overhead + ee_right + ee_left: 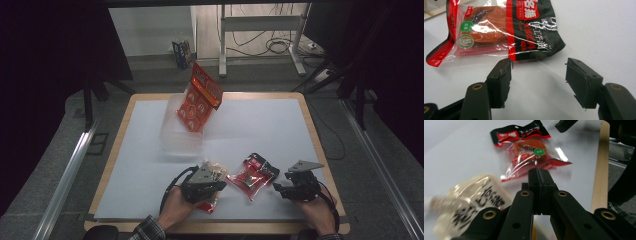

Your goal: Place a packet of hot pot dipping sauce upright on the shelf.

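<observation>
2 tools work low in the frame: the left tool (206, 186) is closed empty beside a pale crinkly snack packet (214, 172); the right tool (281, 188) gapes wide before a red-and-black plastic snack packet (252, 176).

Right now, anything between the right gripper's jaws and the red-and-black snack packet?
Nothing: bare white tabletop separates the open right gripper from the red-and-black snack packet, per the right gripper view.

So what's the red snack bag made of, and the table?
The red snack bag looks like thin, glossy plastic film: it crinkles, shines, and its clear part shows the food. The table has a matte white top, perhaps laminate or a sheet, with a wood-looking rim.
</observation>
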Available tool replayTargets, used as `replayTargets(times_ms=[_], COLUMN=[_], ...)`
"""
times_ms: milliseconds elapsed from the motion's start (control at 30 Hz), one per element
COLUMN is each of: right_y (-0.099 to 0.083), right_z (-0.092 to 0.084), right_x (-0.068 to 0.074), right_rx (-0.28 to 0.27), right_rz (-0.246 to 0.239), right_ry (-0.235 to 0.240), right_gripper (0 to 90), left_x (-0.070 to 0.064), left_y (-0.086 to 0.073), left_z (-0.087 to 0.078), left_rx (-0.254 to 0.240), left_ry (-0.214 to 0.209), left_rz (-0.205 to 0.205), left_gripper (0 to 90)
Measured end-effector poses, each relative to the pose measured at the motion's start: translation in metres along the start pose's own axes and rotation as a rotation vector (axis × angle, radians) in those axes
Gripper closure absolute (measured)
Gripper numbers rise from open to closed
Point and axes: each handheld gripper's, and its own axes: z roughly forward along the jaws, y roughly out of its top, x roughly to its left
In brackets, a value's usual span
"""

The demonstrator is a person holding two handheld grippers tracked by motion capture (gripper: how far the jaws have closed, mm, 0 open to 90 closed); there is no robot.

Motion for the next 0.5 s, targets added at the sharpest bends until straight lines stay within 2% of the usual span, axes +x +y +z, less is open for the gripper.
replayTargets(times_ms=[167, 300, 467, 500], right_y=[0.0, -0.001, -0.001, -0.001], right_z=[0.0, 0.0, 0.0, -0.001], right_x=[-0.002, -0.002, -0.004, -0.004], right_rx=[-0.002, -0.005, -0.011, -0.012], right_rz=[0.009, 0.012, 0.019, 0.022], right_ry=[0.004, 0.002, 0.004, 0.006], right_gripper=[33.4, 31.7, 29.8, 29.6], left_x=[-0.002, -0.002, -0.001, -0.002], left_y=[0.012, 0.021, 0.029, 0.03], left_z=[0.019, 0.032, 0.049, 0.054], left_rx=[0.012, 0.015, 0.021, 0.026], left_ry=[-0.007, -0.002, -0.011, -0.018], left_rz=[0.016, 0.047, 0.039, 0.026], left_gripper=[90.0, 90.0, 90.0, 89.9])
